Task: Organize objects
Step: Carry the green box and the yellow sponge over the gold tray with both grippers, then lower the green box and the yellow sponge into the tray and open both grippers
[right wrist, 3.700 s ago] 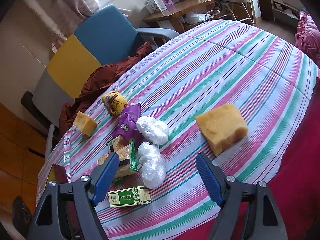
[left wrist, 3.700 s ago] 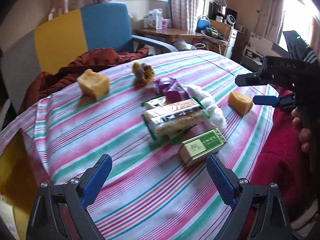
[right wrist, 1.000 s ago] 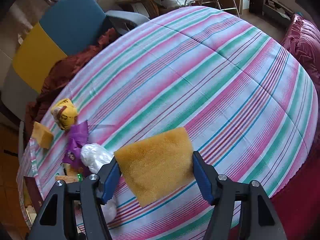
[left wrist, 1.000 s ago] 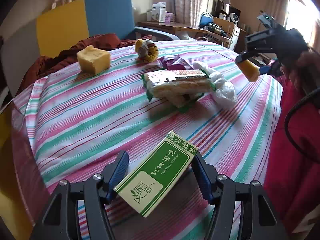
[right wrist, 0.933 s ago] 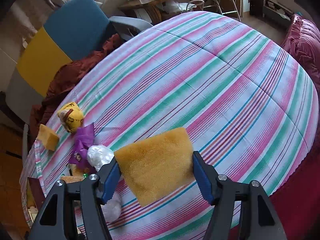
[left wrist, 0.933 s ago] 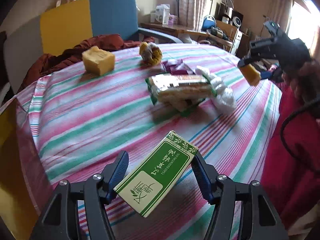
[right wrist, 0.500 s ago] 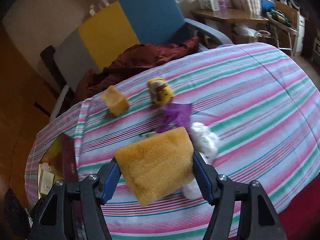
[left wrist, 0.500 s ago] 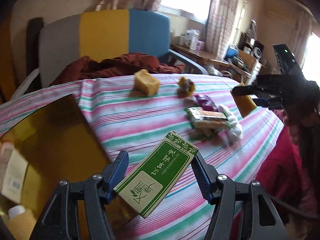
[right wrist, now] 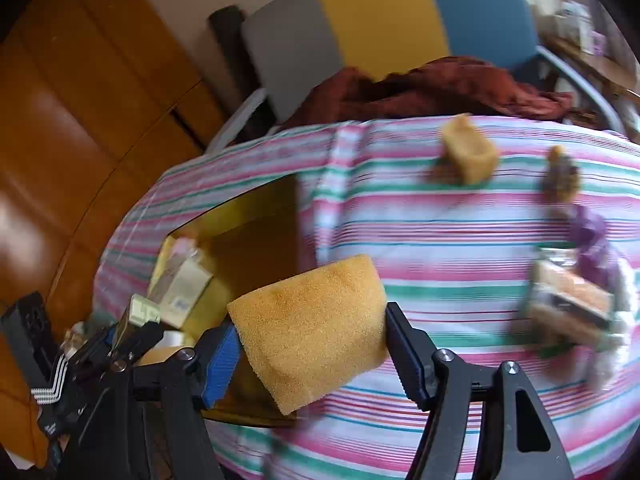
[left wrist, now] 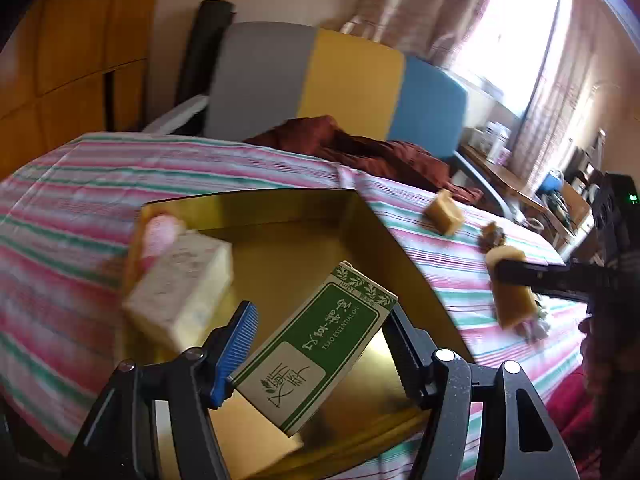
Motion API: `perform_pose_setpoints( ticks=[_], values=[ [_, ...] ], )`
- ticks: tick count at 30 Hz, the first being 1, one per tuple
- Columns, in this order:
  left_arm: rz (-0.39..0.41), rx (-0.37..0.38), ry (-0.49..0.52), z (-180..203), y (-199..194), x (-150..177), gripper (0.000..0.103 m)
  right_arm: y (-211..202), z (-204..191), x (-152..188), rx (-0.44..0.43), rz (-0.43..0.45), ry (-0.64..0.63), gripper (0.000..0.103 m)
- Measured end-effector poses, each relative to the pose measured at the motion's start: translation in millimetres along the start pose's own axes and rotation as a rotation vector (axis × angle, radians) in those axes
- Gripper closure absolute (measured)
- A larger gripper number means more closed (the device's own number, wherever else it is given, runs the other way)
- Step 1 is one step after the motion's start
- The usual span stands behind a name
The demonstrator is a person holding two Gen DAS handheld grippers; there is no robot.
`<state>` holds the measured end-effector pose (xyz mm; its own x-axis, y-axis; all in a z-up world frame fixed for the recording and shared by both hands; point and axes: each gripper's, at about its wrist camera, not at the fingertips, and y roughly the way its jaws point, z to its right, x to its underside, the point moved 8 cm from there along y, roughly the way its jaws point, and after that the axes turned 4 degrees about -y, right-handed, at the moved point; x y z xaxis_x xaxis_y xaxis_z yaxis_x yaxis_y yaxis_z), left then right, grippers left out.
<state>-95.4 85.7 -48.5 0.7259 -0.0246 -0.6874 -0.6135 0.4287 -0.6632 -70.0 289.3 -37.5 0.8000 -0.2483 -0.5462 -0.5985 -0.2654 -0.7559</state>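
Observation:
My left gripper is shut on a green and white essential-oil box and holds it above a gold open box at the table's near edge. A pale boxed item lies in the gold box. My right gripper is shut on a yellow sponge, held above the striped tablecloth beside the gold box. In the left wrist view the right gripper with its sponge is at the right. In the right wrist view the left gripper is at lower left.
On the striped tablecloth lie a second sponge, a small yellow toy, a purple wrapper and a snack pack. A grey, yellow and blue chair with a dark red cloth stands behind the table.
Both grippers swung left towards the gold box, each keeping its load. The green box now hangs over the gold box; the sponge has come near its edge.

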Motion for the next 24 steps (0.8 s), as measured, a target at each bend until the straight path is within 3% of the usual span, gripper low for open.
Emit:
perform_pose_setpoints(
  ticks=[10,24],
  values=[
    [0.017,-0.030,-0.054,-41,-10,-8,0.038,49,-65,13,-0.064,-0.073,-0.101,0.035],
    [0.036,0.002,-0.046,-40,-7,-35,0.038,76,-85,36,-0.054,-0.144,-0.173,0.034]
  ],
)
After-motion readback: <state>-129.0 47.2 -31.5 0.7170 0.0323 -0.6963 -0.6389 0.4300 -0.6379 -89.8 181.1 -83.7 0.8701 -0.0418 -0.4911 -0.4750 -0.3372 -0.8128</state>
